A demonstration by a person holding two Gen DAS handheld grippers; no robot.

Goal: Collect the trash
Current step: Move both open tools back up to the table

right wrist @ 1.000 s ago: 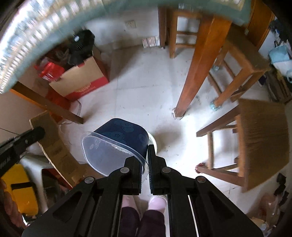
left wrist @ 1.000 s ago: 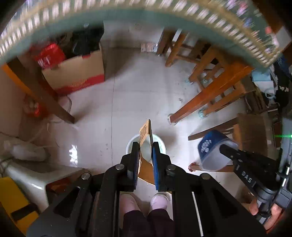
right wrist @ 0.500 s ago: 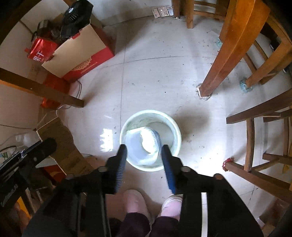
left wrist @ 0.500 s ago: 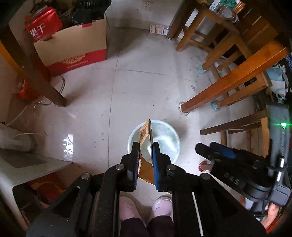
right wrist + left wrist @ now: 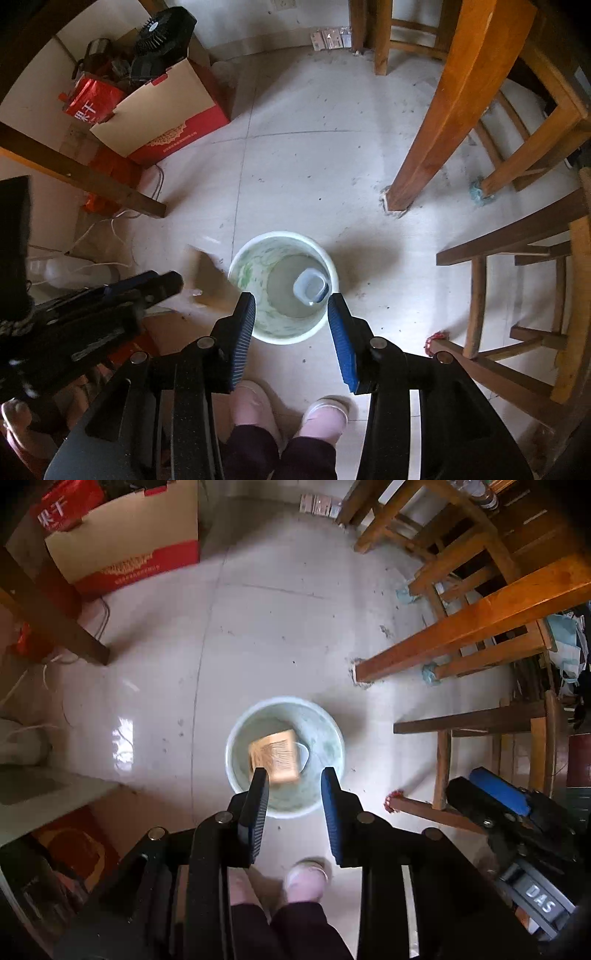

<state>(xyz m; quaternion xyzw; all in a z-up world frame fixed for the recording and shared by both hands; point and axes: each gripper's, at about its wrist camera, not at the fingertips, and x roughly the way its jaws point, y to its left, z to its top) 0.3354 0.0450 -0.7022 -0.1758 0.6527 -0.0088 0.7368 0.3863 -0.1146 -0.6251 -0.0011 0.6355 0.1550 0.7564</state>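
A pale green round trash bin (image 5: pixel 325 731) stands on the tiled floor; it also shows in the right wrist view (image 5: pixel 243 273). A brown cardboard piece (image 5: pixel 274 755) falls free above the bin, blurred, and shows at the bin's left rim in the right wrist view (image 5: pixel 208 280). A clear plastic container (image 5: pixel 311 287) with a dark blue side lies in the bin. My left gripper (image 5: pixel 293 775) is open and empty above the bin. My right gripper (image 5: pixel 291 301) is open and empty above the bin.
Wooden table legs (image 5: pixel 443 110) and chairs (image 5: pixel 491 731) stand to the right. A red and tan cardboard box (image 5: pixel 125 542) sits at the back left, with cables (image 5: pixel 103 229) on the floor. The person's pink shoes (image 5: pixel 288 410) stand just below the bin.
My left gripper opened and let go of the cardboard piece, which now drops toward the bin. The plastic container released earlier by my right gripper has settled at the bin's bottom.
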